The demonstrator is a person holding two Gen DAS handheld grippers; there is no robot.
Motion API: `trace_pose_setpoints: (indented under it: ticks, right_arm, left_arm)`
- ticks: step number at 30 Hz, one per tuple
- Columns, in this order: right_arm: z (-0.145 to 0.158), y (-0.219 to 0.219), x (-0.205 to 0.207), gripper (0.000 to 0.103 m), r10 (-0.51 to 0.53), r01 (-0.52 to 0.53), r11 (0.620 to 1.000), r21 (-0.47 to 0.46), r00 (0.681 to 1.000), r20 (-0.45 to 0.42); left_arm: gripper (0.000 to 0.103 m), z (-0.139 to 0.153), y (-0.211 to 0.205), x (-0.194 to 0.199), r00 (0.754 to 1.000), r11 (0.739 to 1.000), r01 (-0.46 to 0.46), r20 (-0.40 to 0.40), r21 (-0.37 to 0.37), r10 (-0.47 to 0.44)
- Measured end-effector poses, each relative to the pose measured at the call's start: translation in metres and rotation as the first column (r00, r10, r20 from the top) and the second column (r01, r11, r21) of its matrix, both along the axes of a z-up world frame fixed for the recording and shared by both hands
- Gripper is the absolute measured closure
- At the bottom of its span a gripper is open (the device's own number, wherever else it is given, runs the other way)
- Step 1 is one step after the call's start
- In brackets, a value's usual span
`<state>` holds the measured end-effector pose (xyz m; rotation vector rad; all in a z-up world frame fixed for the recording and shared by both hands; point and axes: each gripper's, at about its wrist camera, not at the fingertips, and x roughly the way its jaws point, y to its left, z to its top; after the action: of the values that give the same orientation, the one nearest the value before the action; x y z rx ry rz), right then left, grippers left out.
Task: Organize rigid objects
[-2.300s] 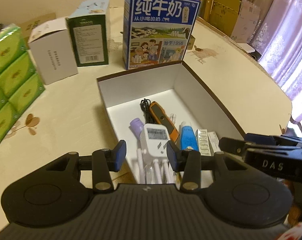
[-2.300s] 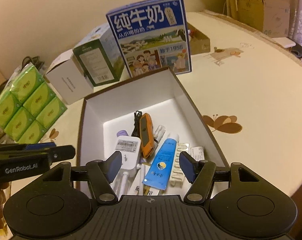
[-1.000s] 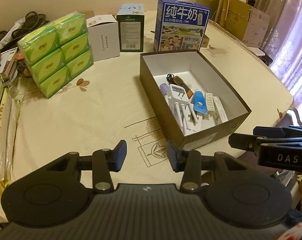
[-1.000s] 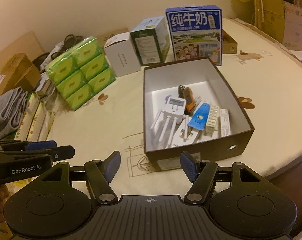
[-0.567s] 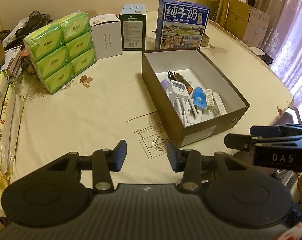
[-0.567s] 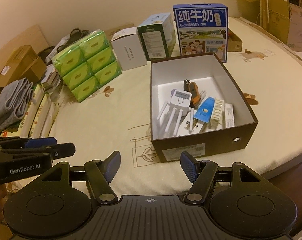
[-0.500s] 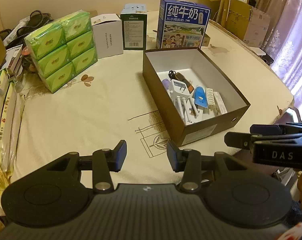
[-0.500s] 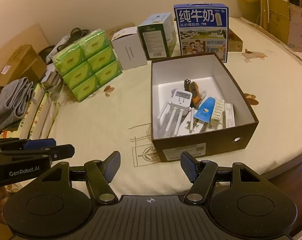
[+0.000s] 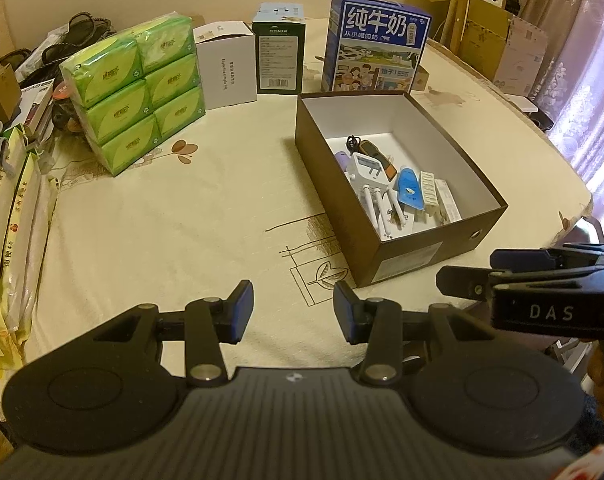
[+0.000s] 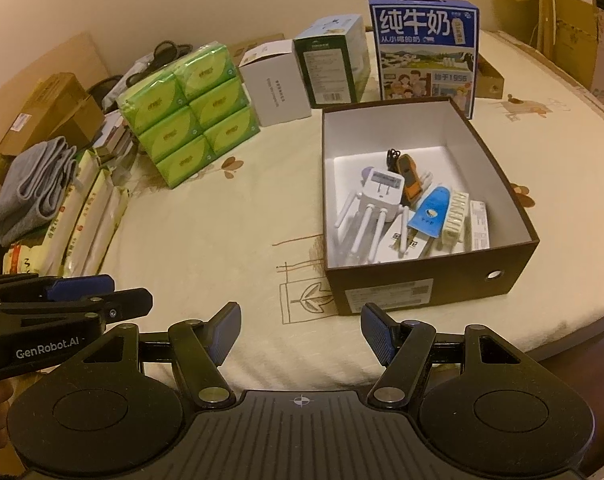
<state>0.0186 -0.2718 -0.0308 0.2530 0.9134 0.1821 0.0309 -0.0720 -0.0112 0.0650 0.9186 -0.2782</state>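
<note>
while both tools hang back over the near edge of the counter (image 9: 190,216), neither holds anything: the left tool (image 9: 288,306) has its blue pads standing apart over bare cloth, and the right tool (image 10: 298,330) is spread a little wider, also with nothing between its pads.

the task's things sit together in the brown box (image 10: 429,276), which stands open on the counter ahead of both tools. inside lie a white plug adapter with white prongs (image 10: 379,196), an orange device with a black cord (image 10: 407,178), a blue tube (image 10: 429,212), a cream ribbed piece (image 10: 455,216) and a slim white carton (image 10: 479,224), all crowded toward the near right corner and overlapping. judging by that, the sorting looks close to done or paused.

risks from here, as i read them: the box sits near the counter's rounded edge, so a push on its near wall could slide it further over. reaching in for one item could snag the adapter's prongs or the cord and drag neighbours with it. the tube lies across other pieces, so a pinch there may slip. beyond the box, the milk carton (image 10: 425,52), the green box (image 10: 333,68) and the white box (image 10: 274,88) stand upright and close together; a careless sweep could topple one into the open box. the green tissue pack (image 10: 190,112) is soft and well apart to the left.
</note>
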Motion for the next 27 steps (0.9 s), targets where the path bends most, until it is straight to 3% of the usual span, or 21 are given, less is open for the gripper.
trace_pose_setpoints:
  ticks: [27]
  right_arm:
    - [-0.0049,0.0045,0.0025,0.039,0.009,-0.009,1.0,0.014,1.0,-0.017]
  left_arm:
    - [0.064,-0.0041,0.0029,0.0005,1.0,1.0,-0.013,-0.011,0.014,0.013]
